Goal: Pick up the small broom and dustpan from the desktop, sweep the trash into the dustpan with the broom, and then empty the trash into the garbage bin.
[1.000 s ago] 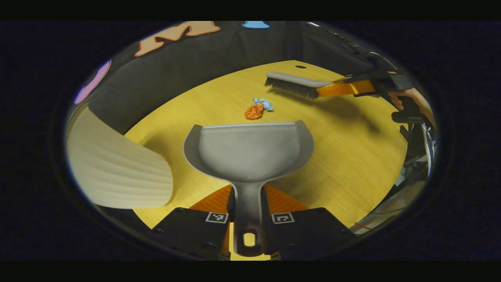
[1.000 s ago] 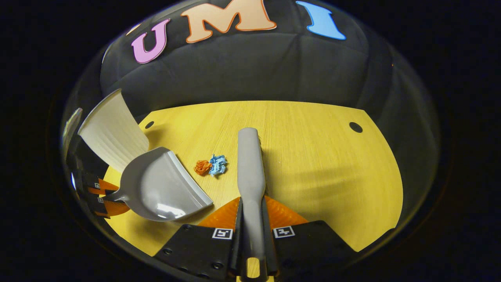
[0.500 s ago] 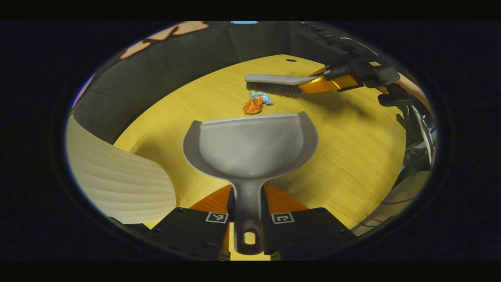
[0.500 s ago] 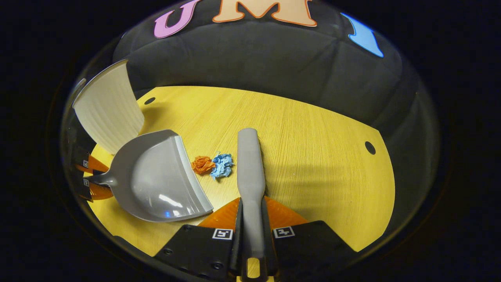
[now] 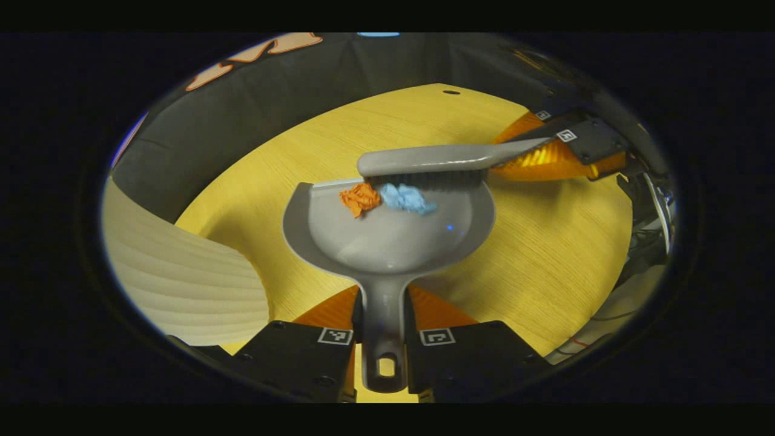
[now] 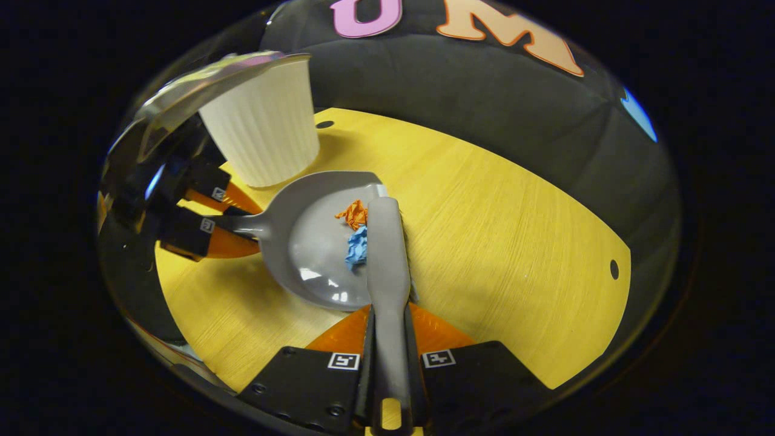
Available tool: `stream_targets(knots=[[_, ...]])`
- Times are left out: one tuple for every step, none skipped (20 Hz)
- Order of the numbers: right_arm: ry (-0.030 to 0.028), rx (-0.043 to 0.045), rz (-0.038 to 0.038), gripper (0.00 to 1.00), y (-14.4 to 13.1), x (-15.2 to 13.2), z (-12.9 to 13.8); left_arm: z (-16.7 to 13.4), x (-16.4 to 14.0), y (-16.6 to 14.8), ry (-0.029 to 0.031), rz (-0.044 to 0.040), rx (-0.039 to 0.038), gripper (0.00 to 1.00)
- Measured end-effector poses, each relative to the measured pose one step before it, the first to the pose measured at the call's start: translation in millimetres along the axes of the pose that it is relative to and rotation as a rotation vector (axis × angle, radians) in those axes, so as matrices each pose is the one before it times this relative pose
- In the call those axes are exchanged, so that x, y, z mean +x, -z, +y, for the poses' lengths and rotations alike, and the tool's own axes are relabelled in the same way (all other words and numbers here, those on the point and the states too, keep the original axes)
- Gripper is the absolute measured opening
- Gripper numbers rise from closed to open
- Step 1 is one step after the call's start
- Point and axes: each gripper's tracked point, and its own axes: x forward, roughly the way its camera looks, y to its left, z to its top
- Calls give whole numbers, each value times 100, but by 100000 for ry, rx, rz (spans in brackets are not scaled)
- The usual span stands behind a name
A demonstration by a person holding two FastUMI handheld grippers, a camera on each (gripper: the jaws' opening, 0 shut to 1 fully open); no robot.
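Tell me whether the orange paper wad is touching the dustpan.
Touching. In the left gripper view the orange paper wad lies on the dustpan floor just inside its front lip, beside the blue wad, under the broom.

Broom (image 5: 436,160) now lies across the dustpan (image 5: 387,242) front lip, bristles at the edge; a second ago it hung well behind the trash, off the pan. Orange paper wad (image 5: 359,198) and blue paper wad (image 5: 407,197) are now inside the pan, just in front of the bristles, no longer on the desk (image 5: 545,242). Right gripper (image 5: 560,151) is closer to the pan, its holding hand now out of sight.
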Motion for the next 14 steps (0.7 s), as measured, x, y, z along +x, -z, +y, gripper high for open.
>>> stream_targets(knots=[[-1, 2388, -3005, 22, -307, -675, 281, -305, 250, -469, -1132, -4085, -2380, 26], [896, 3421, -4299, 22, -890, -1394, -295, -262, 593, -517, -1457, -4614, -2314, 26], [855, 4818, -4483, 22, -1139, -1927, -540, -488, 522, -629, -1177, -4991, -2286, 28], [528, 5882, -4412, 22, -580, -1790, -412, -291, 523, 15, 14, -1404, -2977, 27], [724, 6045, -4104, 23, -692, -1364, -635, -642, -124, -57, 746, -738, -4251, 27], [820, 4653, -3436, 22, -692, -999, -664, -586, -274, -106, 464, -445, -3902, 27], [1834, 2603, -2783, 22, -622, -824, -960, -461, -200, -420, 148, -1967, -3581, 25], [2379, 1336, -2189, 22, -158, 239, -755, -436, -380, -260, -478, -1341, -3058, 26], [2026, 607, -2145, 22, -112, -623, -882, -7, -512, -570, -1092, -2382, -1694, 27], [1152, 764, -2130, 22, 244, -587, -999, 247, 86, 60, -2257, -1479, -1293, 26], [38, 1498, -2028, 22, 117, -815, -810, -119, 94, -110, -3048, -2065, -1011, 26], [-879, 2016, -1311, 22, 340, -421, -725, -549, -137, -212, -2822, -753, -1214, 25], [-1109, 1964, -876, 22, 301, -320, -544, -412, -115, -91, -2425, 581, -1716, 26], [-1298, 1726, -249, 22, 354, -405, -929, -192, 350, -33, -1935, 1626, -1405, 27]])
